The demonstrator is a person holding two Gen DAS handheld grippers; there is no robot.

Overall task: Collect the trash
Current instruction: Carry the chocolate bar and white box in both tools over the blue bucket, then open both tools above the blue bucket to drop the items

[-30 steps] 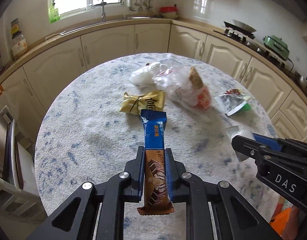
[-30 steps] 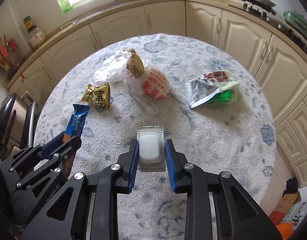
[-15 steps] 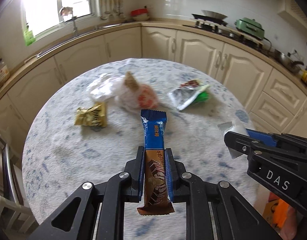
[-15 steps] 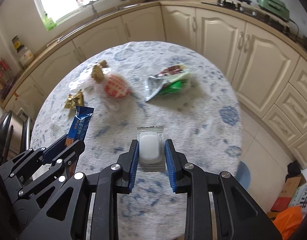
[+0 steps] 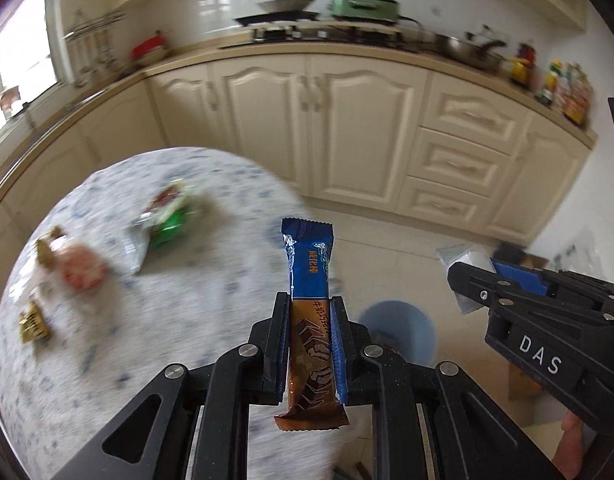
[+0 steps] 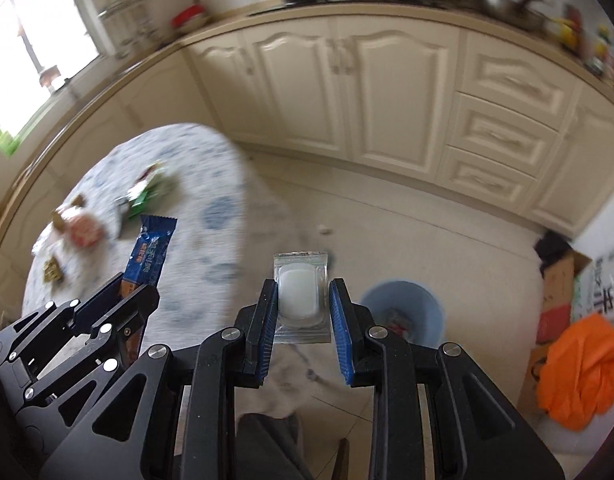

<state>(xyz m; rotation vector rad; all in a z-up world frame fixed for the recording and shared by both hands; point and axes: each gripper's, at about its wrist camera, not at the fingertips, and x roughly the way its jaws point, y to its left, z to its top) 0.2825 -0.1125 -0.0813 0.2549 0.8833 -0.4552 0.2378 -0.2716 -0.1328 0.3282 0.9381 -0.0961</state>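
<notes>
My left gripper [image 5: 309,304] is shut on a blue and brown chocolate bar wrapper [image 5: 309,280], which sticks up beyond the fingertips; the same wrapper [image 6: 152,250] shows at the left of the right wrist view. My right gripper [image 6: 302,290] is shut on a small clear packet with a white tablet [image 6: 301,296], seen also as the packet [image 5: 465,258] at the right of the left wrist view. A light blue bin [image 6: 403,312] stands on the floor just right of the right gripper and holds some trash. The bin [image 5: 397,330] lies just beyond the left gripper's right finger.
The round table [image 5: 211,280] with a blue-patterned cloth lies to the left, carrying a green and silver pouch [image 5: 167,222], a red-printed plastic bag [image 5: 77,268] and a gold wrapper [image 5: 33,322]. Cream cabinets [image 6: 387,92] line the far wall. A cardboard box [image 6: 559,292] and orange bag [image 6: 579,368] sit at the right.
Both grippers have swung right, off the table and over the floor, each keeping its hold. The blue bin has come into view; the table has slid to the left.
</notes>
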